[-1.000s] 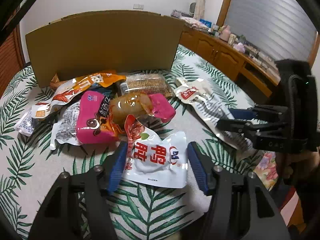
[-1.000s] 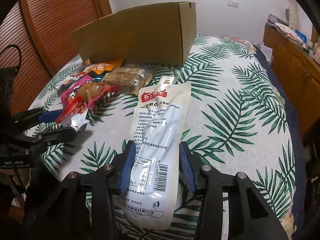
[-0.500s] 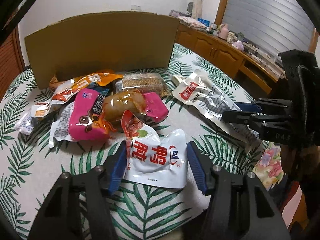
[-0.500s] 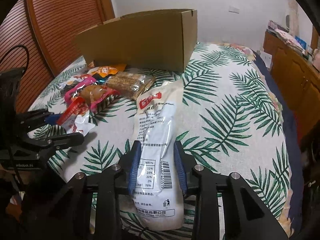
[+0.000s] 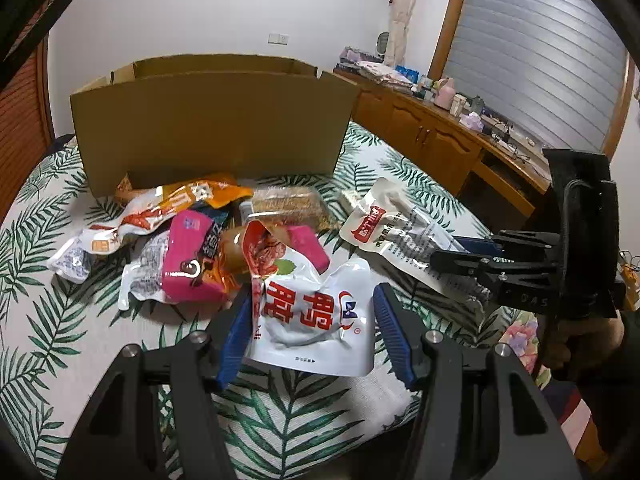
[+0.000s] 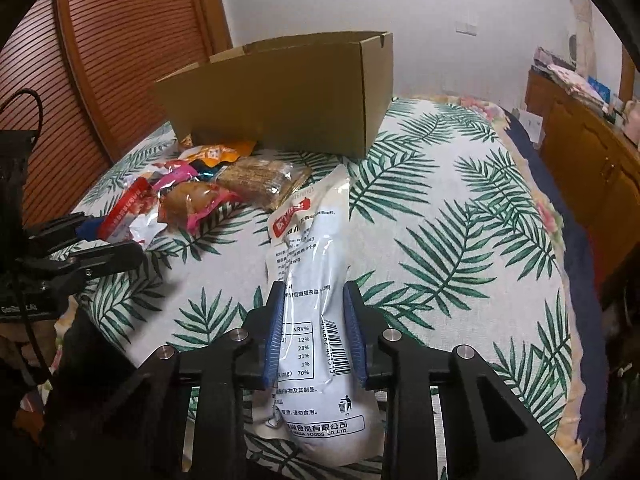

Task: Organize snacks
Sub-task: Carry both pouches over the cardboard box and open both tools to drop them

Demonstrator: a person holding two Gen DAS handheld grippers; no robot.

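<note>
box: your cardboard box (image 5: 208, 128) shows no snacks inside
left gripper (image 5: 312, 334): clamps the white pouch (image 5: 316, 312)
right gripper (image 6: 315, 334): closing on the long pouch (image 6: 310, 276)
left: pile (image 5: 192, 236) unsorted

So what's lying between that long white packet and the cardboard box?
In the right wrist view, the clear-wrapped brown snack bar lies between the long white packet and the cardboard box, beside bare leaf-print cloth.

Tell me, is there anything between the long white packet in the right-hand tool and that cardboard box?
Nothing tall. The right gripper is closing its jaws on the long white packet. Ahead of it, the clear-wrapped bar lies low on the cloth before the cardboard box, whose near wall stands up, so the packet must likely go over it.
</note>
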